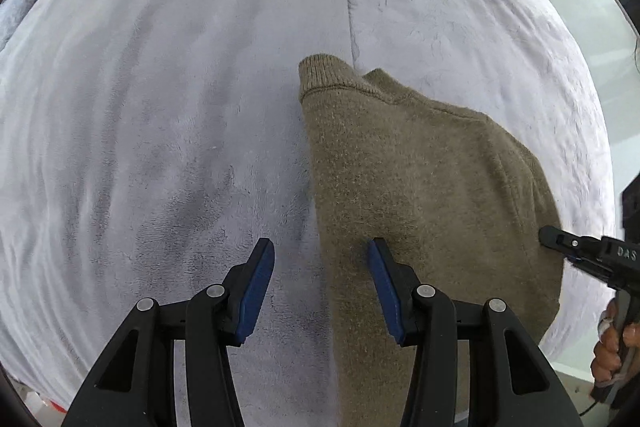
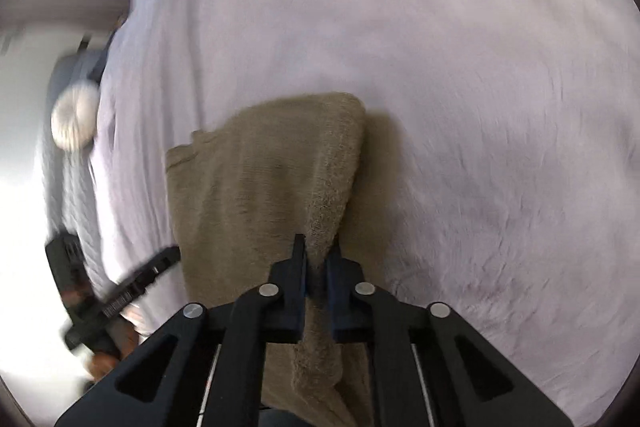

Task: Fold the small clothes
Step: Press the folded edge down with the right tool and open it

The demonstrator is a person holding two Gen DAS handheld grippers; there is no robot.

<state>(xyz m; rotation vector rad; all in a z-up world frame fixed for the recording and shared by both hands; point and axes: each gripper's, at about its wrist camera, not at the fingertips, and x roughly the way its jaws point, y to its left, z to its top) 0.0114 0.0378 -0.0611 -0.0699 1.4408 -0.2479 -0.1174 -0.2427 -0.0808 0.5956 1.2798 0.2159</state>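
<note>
**Right pinch on, left waiting**

Olive knit garment (image 2: 260, 187) fills my view, lying on the lavender blanket (image 2: 460, 67). Right gripper (image 2: 318, 259) is clamped on its raised fold; carry that edge across evenly (no dragging). Left gripper (image 1: 320, 267) hangs steeply downward, jaws apart and empty, straddling the garment's left edge.

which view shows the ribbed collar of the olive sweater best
The left wrist view: the ribbed collar of the olive sweater lies sharp and unobstructed on the blanket. The right wrist view is blurred and shows no clear collar.
</note>
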